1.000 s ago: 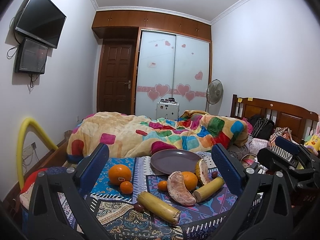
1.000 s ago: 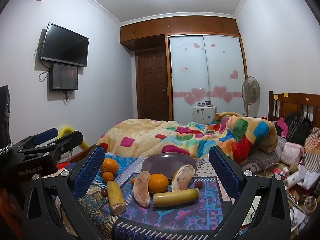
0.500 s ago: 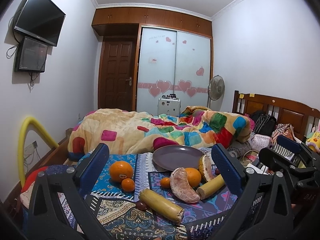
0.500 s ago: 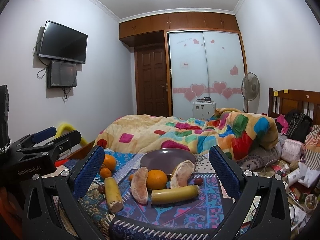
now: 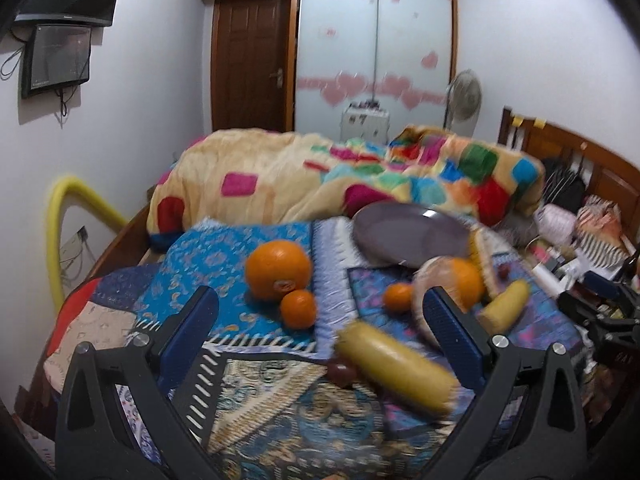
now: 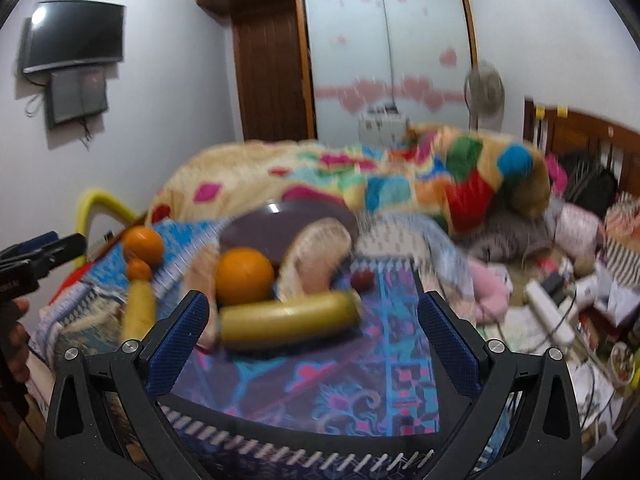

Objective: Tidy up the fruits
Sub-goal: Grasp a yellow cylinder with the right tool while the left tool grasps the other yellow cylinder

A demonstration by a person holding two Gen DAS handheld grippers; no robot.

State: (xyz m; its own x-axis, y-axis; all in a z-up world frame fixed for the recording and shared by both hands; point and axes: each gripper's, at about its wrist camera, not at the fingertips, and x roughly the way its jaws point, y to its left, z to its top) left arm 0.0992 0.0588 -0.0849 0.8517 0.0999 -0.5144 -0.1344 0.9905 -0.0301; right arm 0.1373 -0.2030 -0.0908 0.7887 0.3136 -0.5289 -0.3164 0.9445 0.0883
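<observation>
In the left wrist view, at the left of centre, a big orange (image 5: 278, 269) touches a small mandarin (image 5: 298, 308); lower, toward the right, lies a banana piece (image 5: 396, 364). The purple plate (image 5: 408, 232), upper right of centre, is empty (so the sorting seems not begun). The left hand-held gripper (image 5: 320, 328) and the right hand-held gripper (image 6: 314, 330) both stand apart, holding nothing, with every fruit on the patterned cloth (image 5: 224, 248).
</observation>
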